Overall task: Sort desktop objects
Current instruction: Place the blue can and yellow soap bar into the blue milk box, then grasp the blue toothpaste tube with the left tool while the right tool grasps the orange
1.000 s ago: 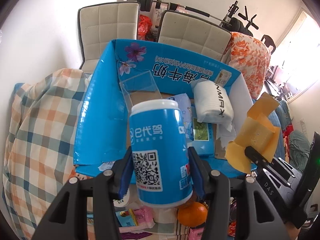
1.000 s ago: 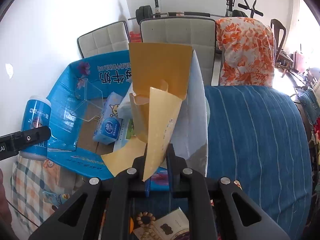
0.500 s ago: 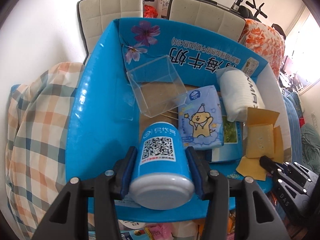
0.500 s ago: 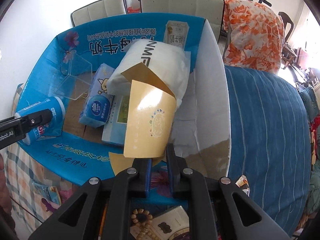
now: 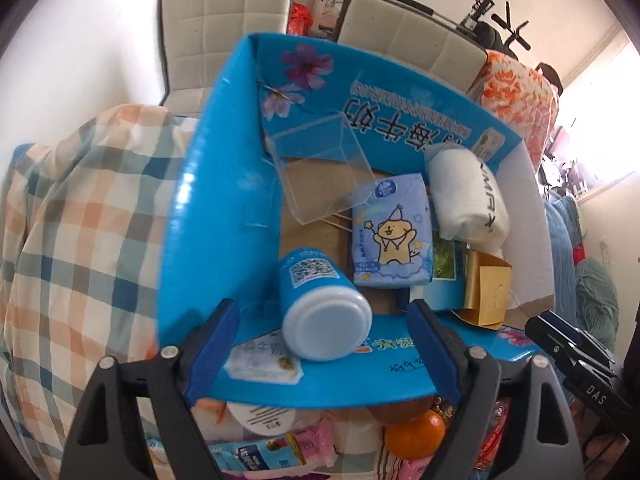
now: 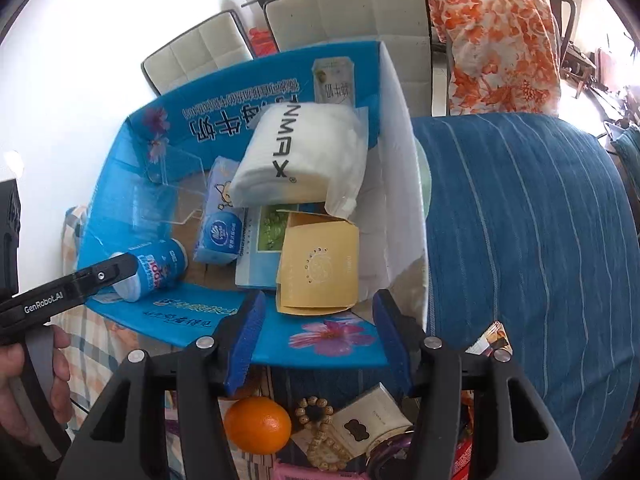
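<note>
Now both claws gape, just opened: left claw (image 5: 322, 332) off glossy cylindrical canister (image 5: 320, 304), right claw (image 6: 318, 336) off flat kraft envelope (image 6: 318, 264), both in cardboard box (image 5: 208, 200).

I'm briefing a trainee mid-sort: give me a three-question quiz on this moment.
1. True or false: the left gripper is clamped on the blue canister.
2. Where does the yellow envelope lie? A) inside the blue box B) on the striped cloth C) between the right gripper's pads
3. Name the round fruit in front of the box.

Key: 1. False, its jaws have just opened. 2. A. 3. The orange.
</note>
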